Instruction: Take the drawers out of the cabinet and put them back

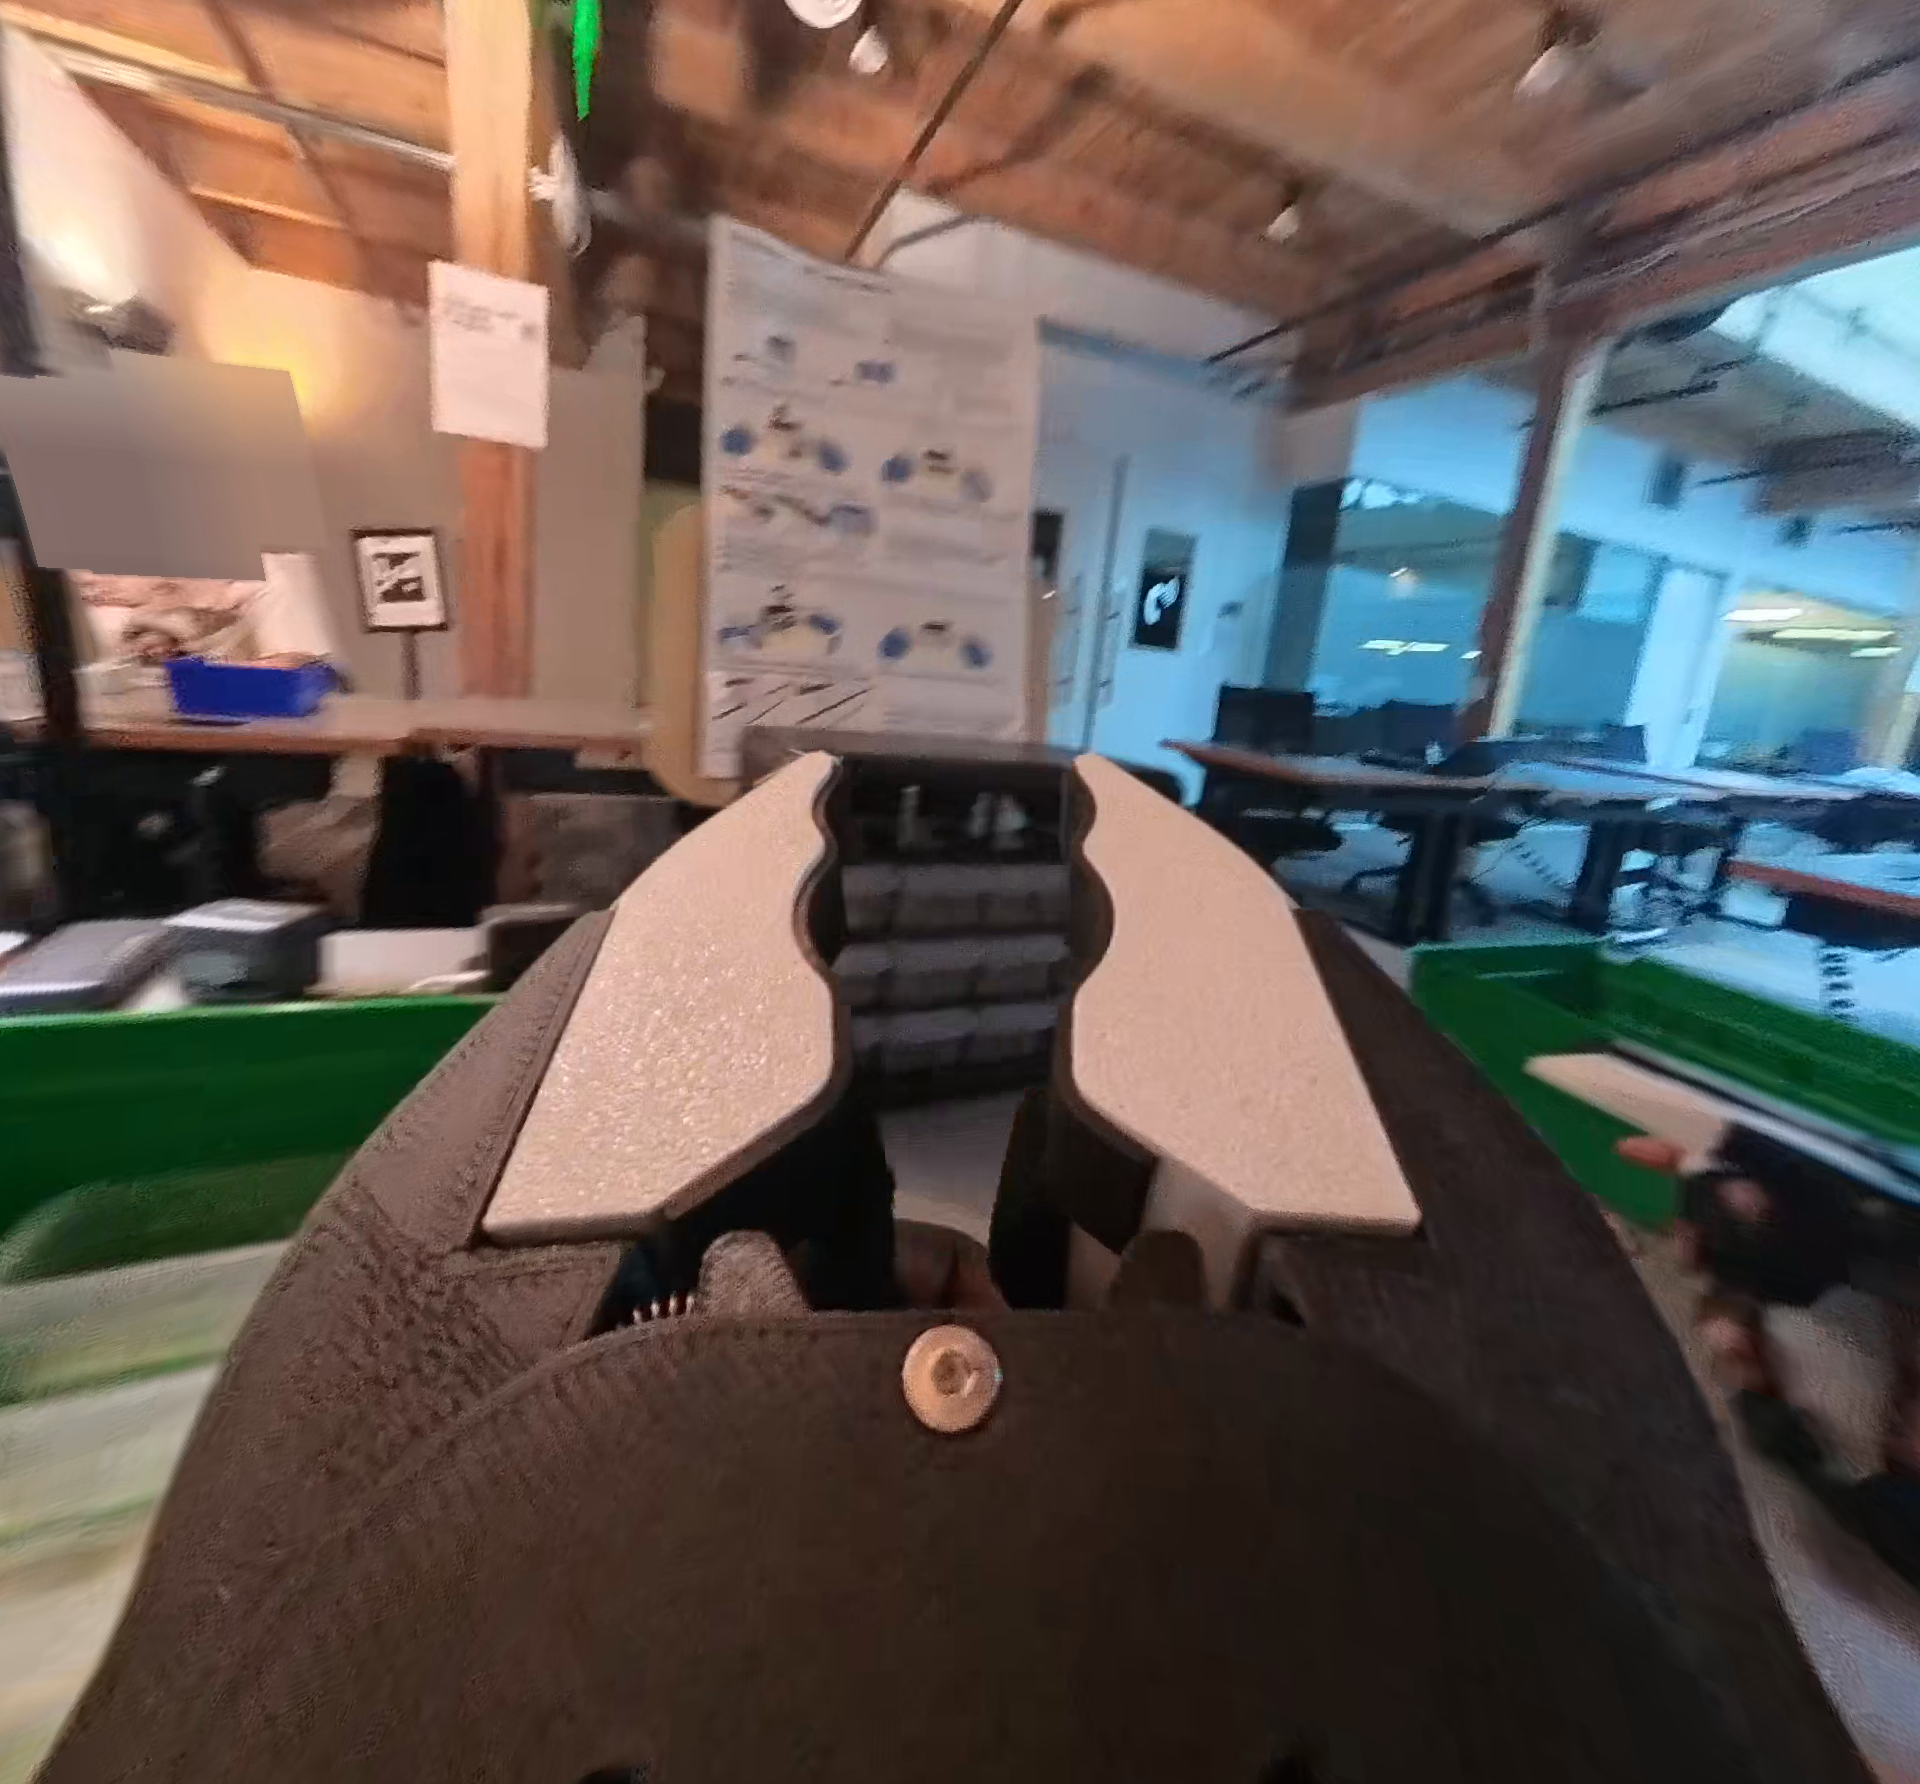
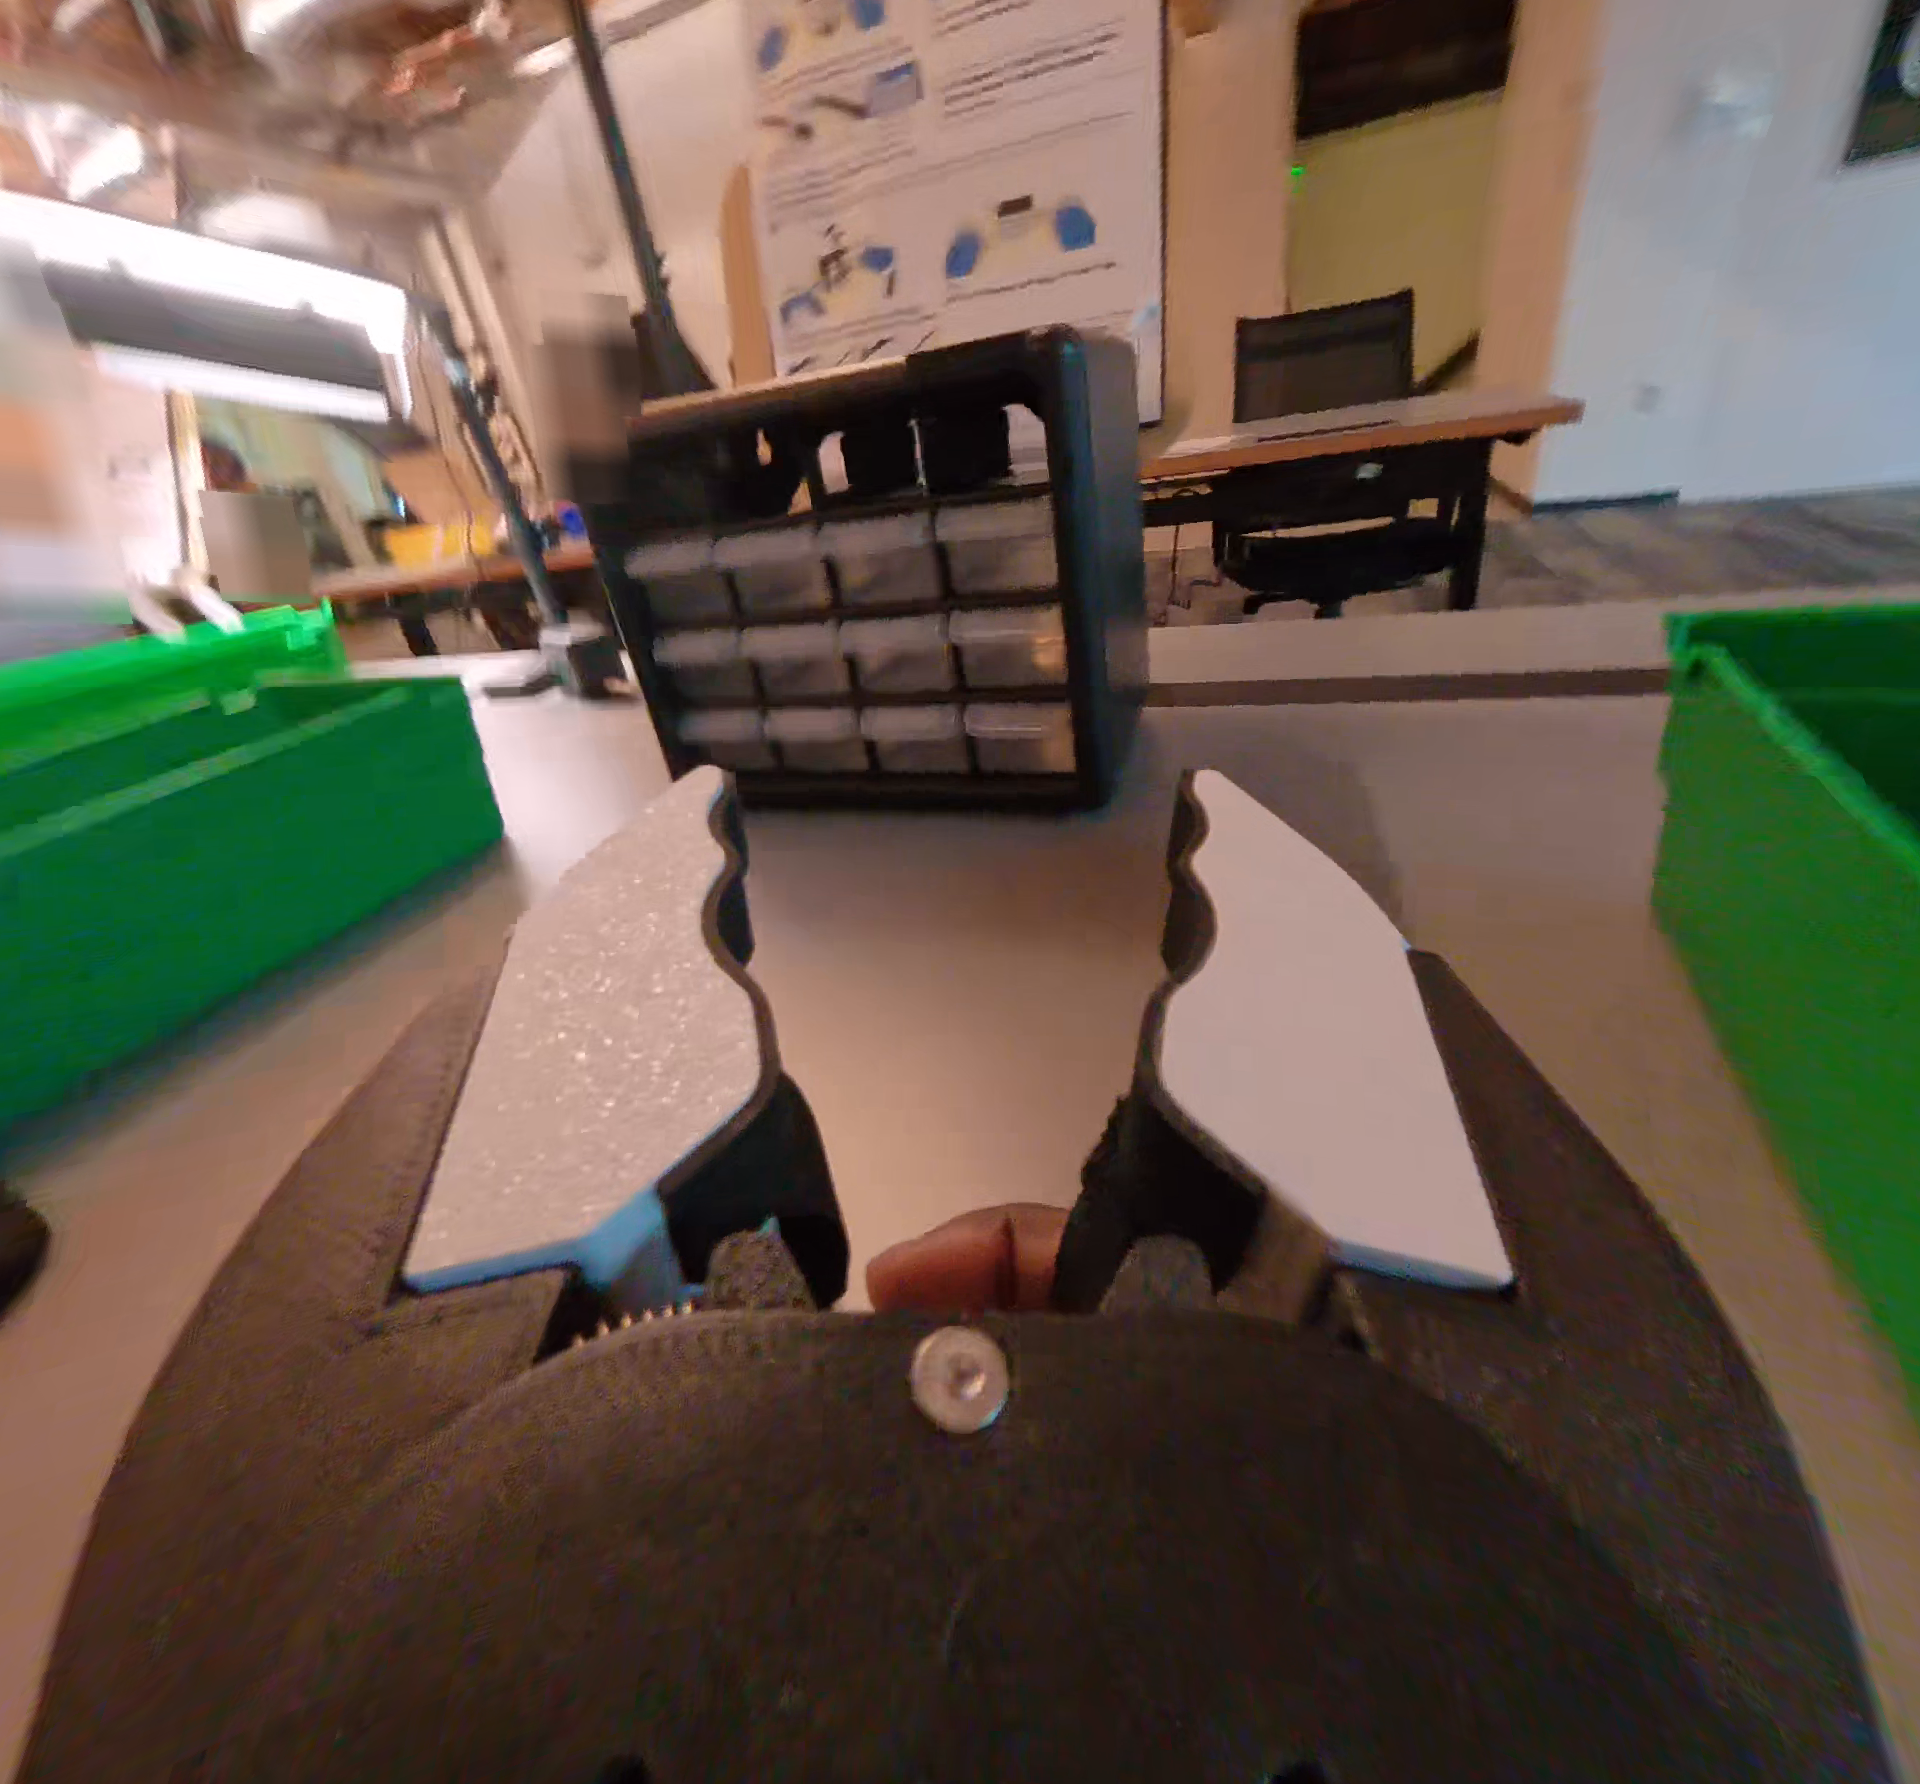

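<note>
A black cabinet (image 2: pixel 1091 571) stands tilted on the grey table (image 2: pixel 956 955). Its lower three rows hold translucent drawers (image 2: pixel 894 654). The top row of slots (image 2: pixel 883 456) is open and dark, with no drawers in it. My right gripper (image 2: pixel 951 784) is open and empty, low over the table, a short way in front of the cabinet. In the left wrist view the cabinet (image 1: pixel 951 965) shows between the fingers of my left gripper (image 1: pixel 954 778), which is open, empty and apart from it. No loose drawer is in view.
A green bin (image 2: pixel 208 851) lies left of the cabinet and another green bin (image 2: pixel 1787 851) stands at the right. A dark pole on a base (image 2: pixel 577 654) rises behind the cabinet's left side. Desks and chairs stand beyond the table.
</note>
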The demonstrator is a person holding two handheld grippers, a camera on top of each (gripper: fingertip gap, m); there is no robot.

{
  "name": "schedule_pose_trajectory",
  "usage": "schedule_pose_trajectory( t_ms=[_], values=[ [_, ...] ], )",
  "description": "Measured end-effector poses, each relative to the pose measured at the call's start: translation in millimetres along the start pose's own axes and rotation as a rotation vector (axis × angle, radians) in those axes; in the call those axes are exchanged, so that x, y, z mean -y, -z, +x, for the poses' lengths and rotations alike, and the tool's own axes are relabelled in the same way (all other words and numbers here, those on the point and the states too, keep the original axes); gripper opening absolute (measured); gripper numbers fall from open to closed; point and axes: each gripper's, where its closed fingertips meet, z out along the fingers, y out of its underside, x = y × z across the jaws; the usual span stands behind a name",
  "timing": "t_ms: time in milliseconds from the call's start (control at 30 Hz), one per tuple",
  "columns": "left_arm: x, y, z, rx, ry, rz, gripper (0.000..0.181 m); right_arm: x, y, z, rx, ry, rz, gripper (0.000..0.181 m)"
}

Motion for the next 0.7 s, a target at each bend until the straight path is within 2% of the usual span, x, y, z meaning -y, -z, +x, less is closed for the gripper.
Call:
schedule_pose_trajectory(
  t_ms=[33, 100, 200, 300, 367, 433, 467, 533, 700],
  values=[
    [-11, -14, 15, -0.026, 0.012, 0.003, 0.039, -2, -8, -8, -0.008, -0.053, 0.018, 0.077],
    [-52, -46, 20, 0.005, 0.014, -0.071, 0.044, -14, -29, -17, -0.038, -0.104, 0.021, 0.073],
    [-131, -91, -9, 0.124, 0.033, -0.258, 0.05, -48, -63, -20, -0.086, -0.08, -0.095, 0.075],
    [-187, -117, -41, 0.222, -0.029, -0.41, 0.052, -63, -70, -19, -0.133, -0.072, -0.185, 0.066],
    [-208, -128, -59, 0.262, -0.114, -0.423, 0.053, -65, -69, -13, -0.157, -0.112, -0.193, 0.054],
    [-230, -132, -71, 0.288, -0.144, -0.474, 0.053, -73, -70, -10, -0.143, -0.19, -0.243, 0.052],
    [-234, -135, -73, 0.292, -0.126, -0.499, 0.053, -78, -71, -11, -0.128, -0.223, -0.271, 0.051],
    [-230, -142, -77, 0.291, -0.126, -0.448, 0.053, -81, -72, -15, -0.098, -0.233, -0.295, 0.048],
    [-238, -154, -81, 0.26, -0.168, -0.481, 0.05, -92, -80, -27, -0.078, -0.109, -0.388, 0.045]
  ],
)
